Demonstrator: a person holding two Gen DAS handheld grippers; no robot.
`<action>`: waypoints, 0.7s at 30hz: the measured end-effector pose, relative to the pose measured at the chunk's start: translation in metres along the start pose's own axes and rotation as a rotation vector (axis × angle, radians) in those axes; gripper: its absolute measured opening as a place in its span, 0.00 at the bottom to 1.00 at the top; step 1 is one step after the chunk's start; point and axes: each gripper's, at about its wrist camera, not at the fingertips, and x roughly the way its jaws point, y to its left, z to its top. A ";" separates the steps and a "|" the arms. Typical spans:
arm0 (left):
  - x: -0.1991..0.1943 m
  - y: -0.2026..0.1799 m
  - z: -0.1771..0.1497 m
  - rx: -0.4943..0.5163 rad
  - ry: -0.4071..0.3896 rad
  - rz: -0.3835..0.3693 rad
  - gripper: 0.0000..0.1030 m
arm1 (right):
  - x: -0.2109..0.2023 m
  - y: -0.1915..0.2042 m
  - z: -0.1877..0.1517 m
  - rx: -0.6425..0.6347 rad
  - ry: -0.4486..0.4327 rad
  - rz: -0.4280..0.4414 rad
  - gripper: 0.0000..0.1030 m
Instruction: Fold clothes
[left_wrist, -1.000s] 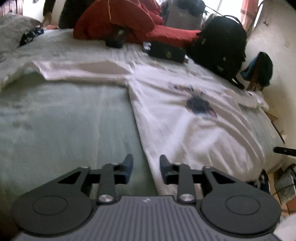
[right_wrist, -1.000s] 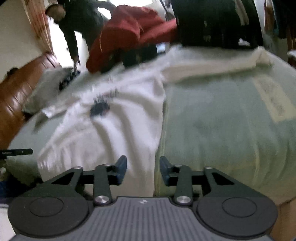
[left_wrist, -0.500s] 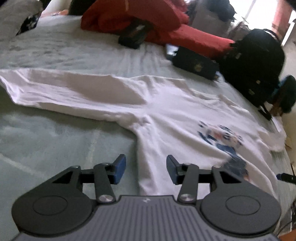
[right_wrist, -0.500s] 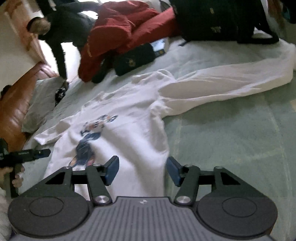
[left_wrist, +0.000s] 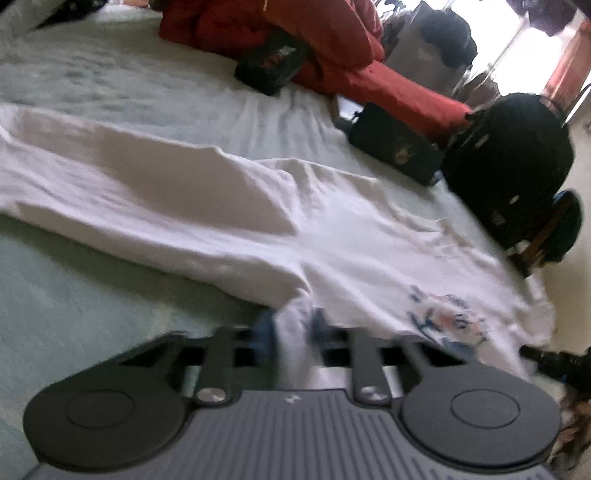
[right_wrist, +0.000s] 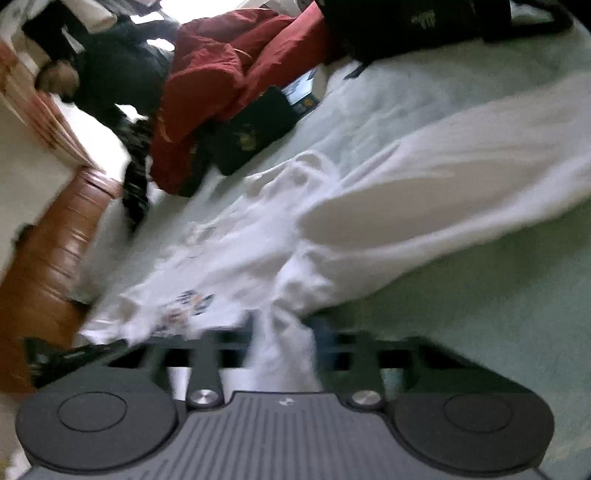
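Both claws on the shirt. My left claw (left_wrist: 293, 334) has its jaws closing, with a ridge of the white long-sleeved shirt (left_wrist: 332, 229) between the blue pads; the pads look to be pressing the cloth just below the armpit, where the sleeve meets the body. My right claw (right_wrist: 286, 332) is the same: jaws closing, a bunch of the white fabric (right_wrist: 280, 350) pinched up between the pads at the other armpit. Both views are blurred near the fingertips, so I can't make out how deep the bite goes. The shirt lies spread face up on the bed (left_wrist: 74, 295), which has a pale green cover, with one sleeve stretched out toward each side edge and a small blue and pink print (left_wrist: 448, 319) on the chest. Along the far edge of the bed lies a red jacket (left_wrist: 314, 40), with a dark flat pouch (left_wrist: 395, 144) just beside it and a black backpack (left_wrist: 506, 158) near the far corner. In the right view a person in dark clothes (right_wrist: 110, 74) bends over beyond the jacket, and a brown headboard (right_wrist: 51, 266) runs along the bed's left side.
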 end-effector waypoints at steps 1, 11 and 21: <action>0.000 0.000 0.002 0.008 -0.005 0.005 0.09 | 0.002 0.002 0.003 -0.014 -0.006 -0.024 0.13; -0.004 -0.007 0.016 0.111 -0.009 0.129 0.11 | 0.003 0.022 0.017 -0.150 -0.020 -0.207 0.21; -0.085 -0.104 -0.084 0.659 0.011 0.053 0.43 | -0.045 0.113 -0.075 -0.479 0.095 -0.112 0.57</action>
